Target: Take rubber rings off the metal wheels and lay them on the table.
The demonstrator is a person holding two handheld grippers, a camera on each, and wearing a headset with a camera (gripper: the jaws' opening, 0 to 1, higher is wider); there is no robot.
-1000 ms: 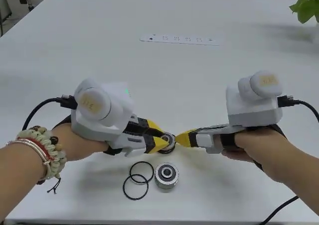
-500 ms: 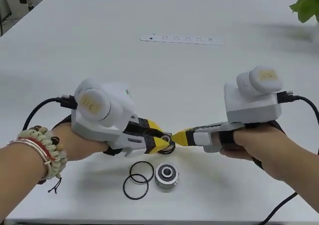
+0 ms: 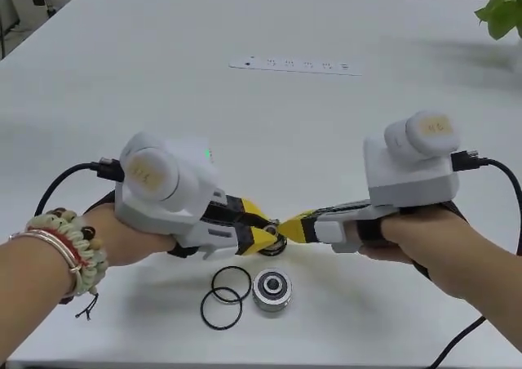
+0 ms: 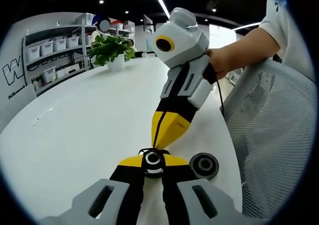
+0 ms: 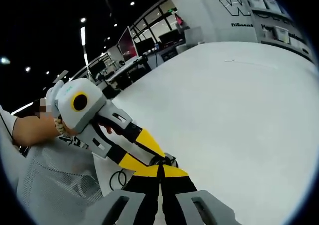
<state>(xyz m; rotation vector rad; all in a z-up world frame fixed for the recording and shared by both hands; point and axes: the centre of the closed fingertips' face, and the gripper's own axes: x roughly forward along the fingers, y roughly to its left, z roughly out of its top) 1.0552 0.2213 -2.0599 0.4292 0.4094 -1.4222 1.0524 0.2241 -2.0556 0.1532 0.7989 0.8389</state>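
Blk rubber rings (image 3: pixel 213 284), silver metal wheel (image 3: pixel 272 290), wht table (image 3: pixel 326 140).

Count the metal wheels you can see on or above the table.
2. One wheel is clamped between the fingers of the left gripper, with the right gripper pinching at its rubber ring. The other lies on the table beside two loose rings. None seems hidden.

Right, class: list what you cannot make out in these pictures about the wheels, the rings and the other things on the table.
- Head view: the small metal wheel held in the left gripper is mostly hidden by the yellow jaw tips.
- Left gripper view: the thin black rubber ring, pinched by the right gripper, is too thin to tell how far off it is.
- Head view: the white power strip markings are too small to read.
- Head view: the green plant is cut off by the edge.
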